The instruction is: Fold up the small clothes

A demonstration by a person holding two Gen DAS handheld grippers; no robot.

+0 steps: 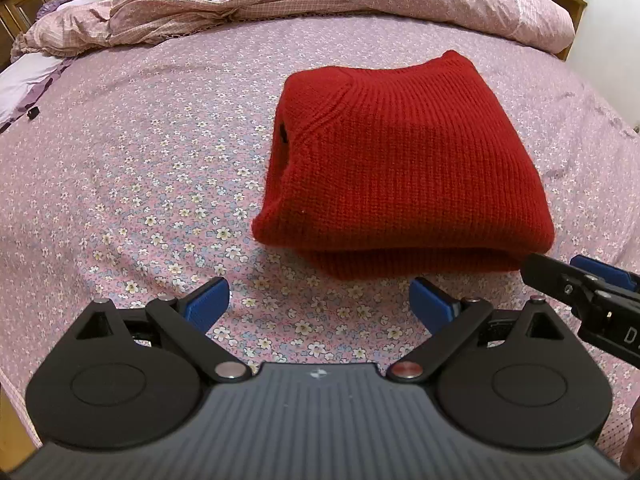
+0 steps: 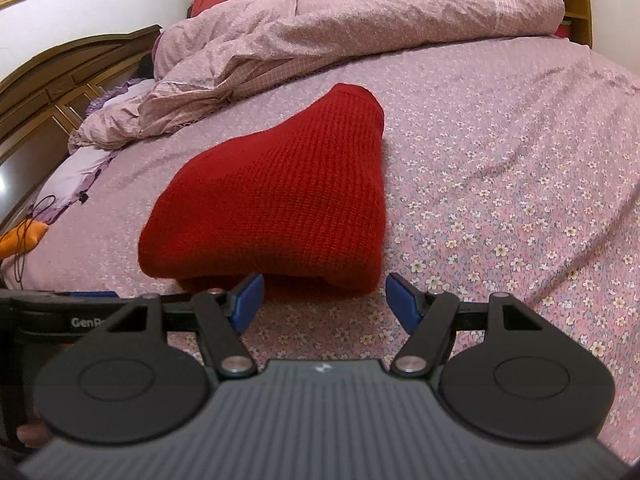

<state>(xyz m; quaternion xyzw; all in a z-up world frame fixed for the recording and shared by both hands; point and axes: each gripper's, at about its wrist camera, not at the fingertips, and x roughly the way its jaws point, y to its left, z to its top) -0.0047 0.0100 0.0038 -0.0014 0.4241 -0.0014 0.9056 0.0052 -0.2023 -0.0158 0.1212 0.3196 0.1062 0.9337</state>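
The bed (image 1: 140,152) fills the room, spread with a pink sheet dotted with small white flowers, and a rumpled pink duvet (image 1: 320,0) is heaped along its far side against the wooden headboard (image 2: 60,80). In the middle of the sheet lies the red knitted sweater (image 1: 400,168), folded into a thick, squarish bundle with its layered edge facing the near side of the bed. The left gripper (image 1: 318,300) sits just short of that near edge, jaws spread wide with only flowered sheet between the blue pads (image 1: 208,298), touching nothing. The right gripper (image 2: 324,300) is drawn up closer at the sweater's near right corner, jaws also apart and holding nothing; its left pad looks to be right against the folded edge, though whether it actually touches is hard to say.
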